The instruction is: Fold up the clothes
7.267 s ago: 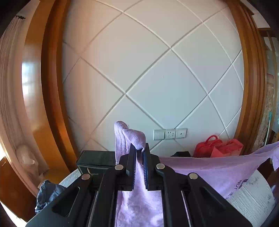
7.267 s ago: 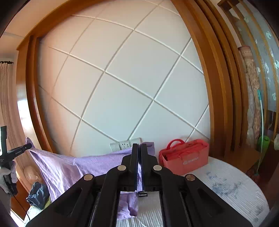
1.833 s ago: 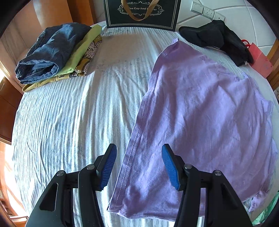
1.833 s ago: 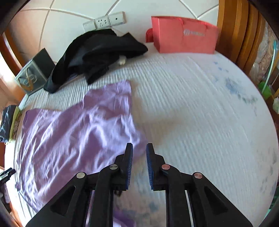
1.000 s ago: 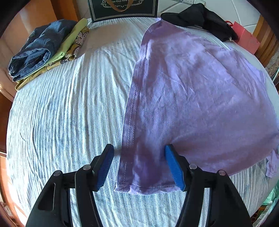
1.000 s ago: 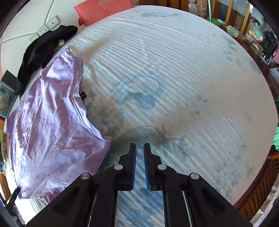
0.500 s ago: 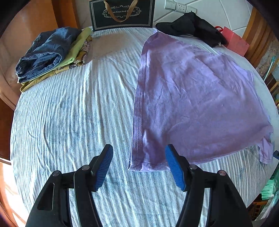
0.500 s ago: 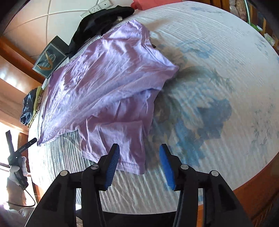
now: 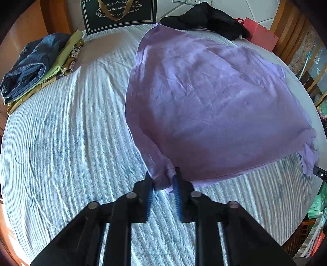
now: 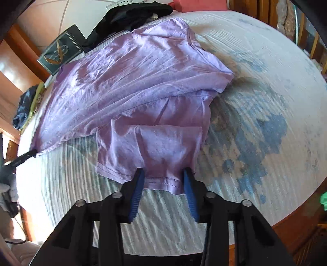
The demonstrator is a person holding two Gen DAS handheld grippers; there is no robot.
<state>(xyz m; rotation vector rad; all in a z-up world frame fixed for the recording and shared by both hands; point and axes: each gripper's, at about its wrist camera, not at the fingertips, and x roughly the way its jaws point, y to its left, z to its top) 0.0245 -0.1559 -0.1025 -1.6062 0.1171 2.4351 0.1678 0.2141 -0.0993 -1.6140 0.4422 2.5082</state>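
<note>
A purple T-shirt [image 9: 212,96] lies spread on the striped white bed; it also shows in the right wrist view [image 10: 130,86]. My left gripper [image 9: 162,178] is closing on the shirt's near hem corner, which bunches between the blue pads. My right gripper [image 10: 162,176] is open, its fingers straddling the hem of a sleeve [image 10: 163,149] lying at the bed's near edge. The left gripper shows at the far left of the right wrist view [image 10: 24,156].
A folded pile of jeans and green cloth [image 9: 38,67] lies at the bed's far left. A black gift bag [image 9: 118,14], black clothes [image 9: 204,18] and a red bag [image 9: 261,36] stand by the headboard. The bed's wooden edge [image 10: 296,221] is near right.
My left gripper has moved forward and narrowed onto the shirt's hem corner. My right gripper has moved down so its open fingers straddle the sleeve hem.
</note>
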